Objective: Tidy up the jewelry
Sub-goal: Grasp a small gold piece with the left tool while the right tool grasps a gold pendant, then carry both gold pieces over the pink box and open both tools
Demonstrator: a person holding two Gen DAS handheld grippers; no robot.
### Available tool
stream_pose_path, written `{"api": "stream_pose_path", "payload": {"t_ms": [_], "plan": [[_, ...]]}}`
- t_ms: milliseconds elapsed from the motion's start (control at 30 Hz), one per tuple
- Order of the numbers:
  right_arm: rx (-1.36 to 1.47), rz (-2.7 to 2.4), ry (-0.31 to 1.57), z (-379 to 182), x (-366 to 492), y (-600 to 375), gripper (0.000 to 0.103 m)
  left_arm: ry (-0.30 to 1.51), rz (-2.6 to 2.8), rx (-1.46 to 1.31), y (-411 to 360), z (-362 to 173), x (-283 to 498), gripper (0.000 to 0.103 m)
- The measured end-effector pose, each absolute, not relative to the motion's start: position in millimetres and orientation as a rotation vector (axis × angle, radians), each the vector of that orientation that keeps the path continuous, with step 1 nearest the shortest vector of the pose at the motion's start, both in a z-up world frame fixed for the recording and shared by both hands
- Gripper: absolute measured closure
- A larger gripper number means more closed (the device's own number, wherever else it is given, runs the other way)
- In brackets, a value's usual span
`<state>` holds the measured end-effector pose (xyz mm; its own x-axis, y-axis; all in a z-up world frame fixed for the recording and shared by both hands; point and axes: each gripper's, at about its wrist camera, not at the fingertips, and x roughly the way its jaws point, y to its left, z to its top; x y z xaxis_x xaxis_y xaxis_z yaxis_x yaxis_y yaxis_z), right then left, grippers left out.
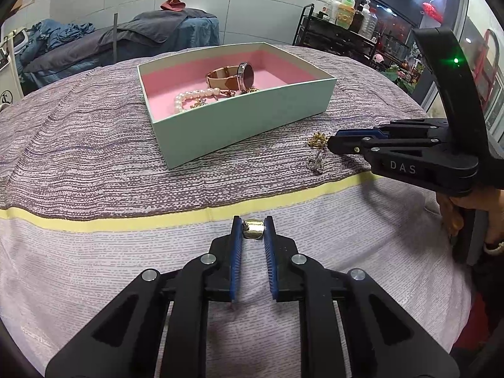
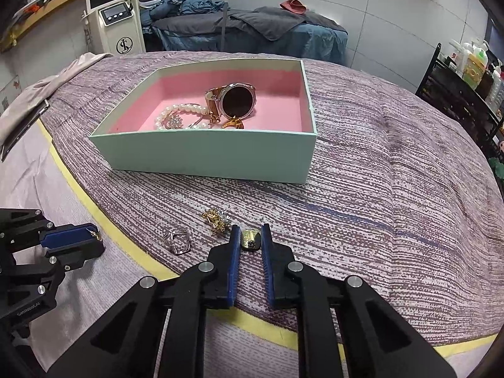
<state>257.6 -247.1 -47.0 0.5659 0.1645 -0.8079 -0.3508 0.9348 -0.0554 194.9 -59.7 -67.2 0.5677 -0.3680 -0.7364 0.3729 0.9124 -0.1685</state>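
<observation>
A mint box (image 1: pixel 245 126) (image 2: pixel 204 154) with a pink lining holds a rose-gold watch (image 1: pixel 234 77) (image 2: pixel 236 102), a pearl bracelet (image 1: pixel 189 96) (image 2: pixel 176 115) and small gold pieces. My left gripper (image 1: pixel 253 230) is shut on a small gold ear clip (image 1: pixel 253 229), just above the bedspread. My right gripper (image 2: pixel 250 239) is shut on a second gold ear clip (image 2: pixel 251 239); it also shows in the left wrist view (image 1: pixel 330 141). A gold brooch (image 2: pixel 217 217) (image 1: pixel 317 140) and a silver ring (image 2: pixel 178 241) (image 1: pixel 316 160) lie on the bedspread left of the right gripper.
The bedspread has a yellow stripe (image 1: pixel 189 217) (image 2: pixel 94 214) between its dark and pale halves. A rack of bottles (image 1: pixel 346 15) stands at the right, a massage bed (image 2: pixel 252 28) behind, a white machine (image 2: pixel 116 15) at the back left.
</observation>
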Motion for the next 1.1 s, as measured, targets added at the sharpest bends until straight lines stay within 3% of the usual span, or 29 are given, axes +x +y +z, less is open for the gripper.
{"api": "stream_pose_path", "payload": {"t_ms": [1100], "plan": [[-0.152,0.430,0.873,-16.8,222.3,-235.3,0.090,0.801,-0.486,-0.028,-48.5,-33.5,178.3,0.088]]}}
